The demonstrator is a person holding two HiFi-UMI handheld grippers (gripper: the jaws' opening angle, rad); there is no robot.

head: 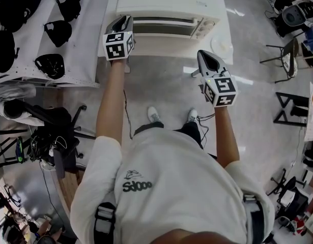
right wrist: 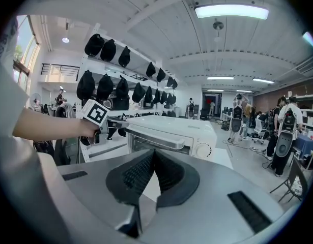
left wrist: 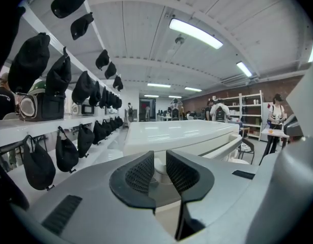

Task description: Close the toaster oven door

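Note:
The white toaster oven (head: 166, 4) stands on a white table (head: 161, 47) in front of me. Its door, with the long white handle (right wrist: 153, 138) along the top edge, stands nearly upright and looks slightly ajar. My left gripper (head: 123, 20) is at the left end of that handle. In the left gripper view its jaws (left wrist: 160, 164) sit close together with a white rounded part of the handle (left wrist: 160, 172) between the pads. My right gripper (head: 204, 55) hangs in the air in front of the oven's right side, apart from it. Its pads (right wrist: 155, 159) meet and hold nothing.
A white shelf (head: 85, 44) with several black caps (head: 57, 32) runs along the left, right next to the left gripper. A white round plate (head: 222, 44) lies on the table by the oven's right end. Black chairs (head: 288, 55) stand at the right.

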